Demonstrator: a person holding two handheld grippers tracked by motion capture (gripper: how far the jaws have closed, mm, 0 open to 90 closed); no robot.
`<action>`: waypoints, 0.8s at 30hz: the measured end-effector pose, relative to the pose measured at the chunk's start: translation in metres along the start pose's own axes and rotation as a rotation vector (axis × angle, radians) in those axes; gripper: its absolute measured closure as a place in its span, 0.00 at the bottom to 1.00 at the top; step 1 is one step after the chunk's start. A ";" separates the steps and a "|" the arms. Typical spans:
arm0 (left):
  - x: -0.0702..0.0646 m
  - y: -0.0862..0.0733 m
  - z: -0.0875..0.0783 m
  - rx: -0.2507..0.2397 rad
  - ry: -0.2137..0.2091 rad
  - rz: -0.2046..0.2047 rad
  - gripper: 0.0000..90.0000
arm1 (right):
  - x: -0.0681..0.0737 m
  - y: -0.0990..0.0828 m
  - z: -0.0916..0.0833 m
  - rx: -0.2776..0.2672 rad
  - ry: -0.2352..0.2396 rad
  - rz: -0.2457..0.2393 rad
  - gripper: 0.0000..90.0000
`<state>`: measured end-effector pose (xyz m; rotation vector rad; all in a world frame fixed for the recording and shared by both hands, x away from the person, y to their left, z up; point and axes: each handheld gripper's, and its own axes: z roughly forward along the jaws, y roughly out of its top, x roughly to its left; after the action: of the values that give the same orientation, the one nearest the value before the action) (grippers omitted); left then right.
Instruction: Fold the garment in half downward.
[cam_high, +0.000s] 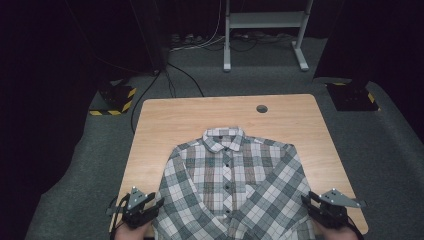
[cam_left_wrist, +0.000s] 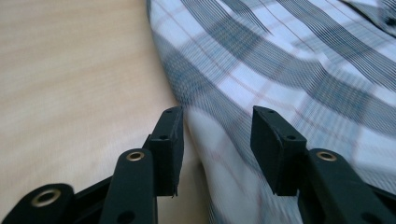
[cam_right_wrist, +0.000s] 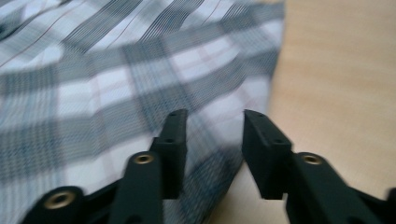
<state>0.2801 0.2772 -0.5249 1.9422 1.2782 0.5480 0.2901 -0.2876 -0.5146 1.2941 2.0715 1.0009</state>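
1. High view: a plaid shirt lies flat on the desk, collar away from the person, sleeves crossed over the front, with the left hand-held gripper at one hem-side edge and the right hand-held gripper at the other.
2. Left gripper view: jaws spread, the shirt's side edge lying between them unpinched; closing now could catch just one layer.
3. Right gripper view: the right hand-held gripper is likewise spread, shirt edge between its jaws, not clamped.
4. Likely risk: an uneven bite on either side would drag the shirt askew or let the crossed sleeves slide apart when lifted.
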 end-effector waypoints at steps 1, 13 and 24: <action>0.001 0.004 0.005 0.003 0.005 0.001 0.60 | -0.003 0.005 0.005 -0.007 -0.008 0.003 0.64; 0.008 0.017 0.044 0.016 -0.008 -0.006 0.86 | -0.026 0.023 0.065 0.083 0.017 0.068 0.87; -0.013 -0.004 0.011 0.043 -0.029 0.069 0.85 | -0.011 -0.014 0.016 0.081 0.033 0.033 0.82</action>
<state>0.2798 0.2627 -0.5346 2.0284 1.2176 0.5283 0.2993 -0.2962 -0.5350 1.3654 2.1421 0.9677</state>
